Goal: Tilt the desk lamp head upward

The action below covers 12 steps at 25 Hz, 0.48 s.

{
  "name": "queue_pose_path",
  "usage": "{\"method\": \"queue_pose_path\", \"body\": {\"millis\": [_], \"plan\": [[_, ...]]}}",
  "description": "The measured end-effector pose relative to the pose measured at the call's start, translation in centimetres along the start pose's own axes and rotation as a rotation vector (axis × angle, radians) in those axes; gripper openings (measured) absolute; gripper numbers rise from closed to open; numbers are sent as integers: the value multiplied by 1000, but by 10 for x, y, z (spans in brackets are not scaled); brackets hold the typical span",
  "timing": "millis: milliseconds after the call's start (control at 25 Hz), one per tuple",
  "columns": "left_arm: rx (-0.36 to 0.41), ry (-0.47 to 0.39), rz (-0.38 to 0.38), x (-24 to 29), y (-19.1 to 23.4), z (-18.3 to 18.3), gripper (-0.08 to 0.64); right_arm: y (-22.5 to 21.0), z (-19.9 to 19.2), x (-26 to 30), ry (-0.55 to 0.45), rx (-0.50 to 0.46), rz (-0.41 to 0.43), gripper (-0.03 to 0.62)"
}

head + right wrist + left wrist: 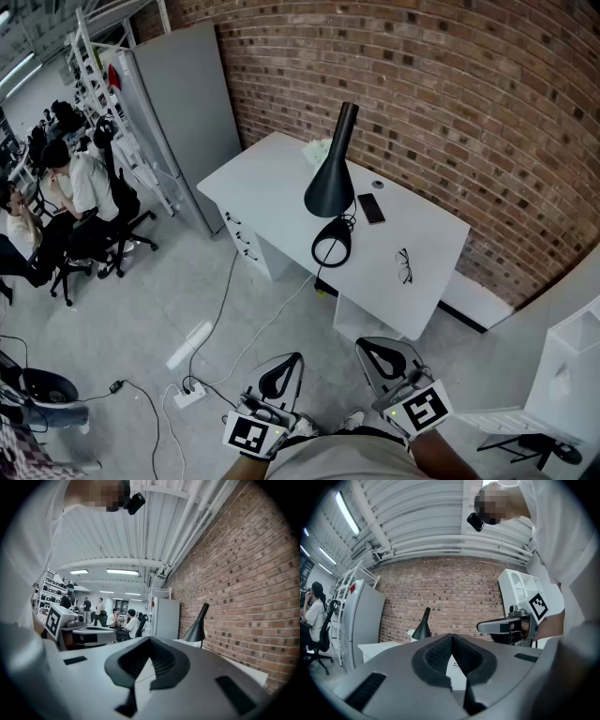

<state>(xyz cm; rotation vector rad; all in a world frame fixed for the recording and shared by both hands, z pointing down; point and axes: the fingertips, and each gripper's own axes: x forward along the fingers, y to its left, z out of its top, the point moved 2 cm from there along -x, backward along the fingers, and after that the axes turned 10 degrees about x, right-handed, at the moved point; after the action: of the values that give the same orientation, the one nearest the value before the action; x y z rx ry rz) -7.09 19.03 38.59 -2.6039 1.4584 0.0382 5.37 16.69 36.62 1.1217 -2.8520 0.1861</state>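
The black desk lamp (330, 178) stands on the white desk (272, 173) by the brick wall, its cone head pointing down over its ring base (331, 248). Both grippers hang low near my body, well short of the desk. My left gripper (291, 362) is shut with nothing in it. My right gripper (368, 348) is likewise shut and empty. In the left gripper view the lamp (423, 625) is small and far beyond the shut left gripper (451, 638). In the right gripper view the lamp (197, 624) rises to the right of the shut right gripper (149, 642).
A phone (371, 208) and glasses (403, 265) lie on the desk right of the lamp. A grey cabinet (183, 112) stands left of the desk. A power strip (188, 395) and cables lie on the floor. People sit on office chairs (89, 234) far left. A white shelf unit (567, 375) stands at right.
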Motion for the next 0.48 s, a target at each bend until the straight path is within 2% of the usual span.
{"method": "queue_pose_path", "body": {"millis": [480], "plan": [[-2,11,2,5,-15,1,4,-4,1,-14,-26,18,-2,15]]}}
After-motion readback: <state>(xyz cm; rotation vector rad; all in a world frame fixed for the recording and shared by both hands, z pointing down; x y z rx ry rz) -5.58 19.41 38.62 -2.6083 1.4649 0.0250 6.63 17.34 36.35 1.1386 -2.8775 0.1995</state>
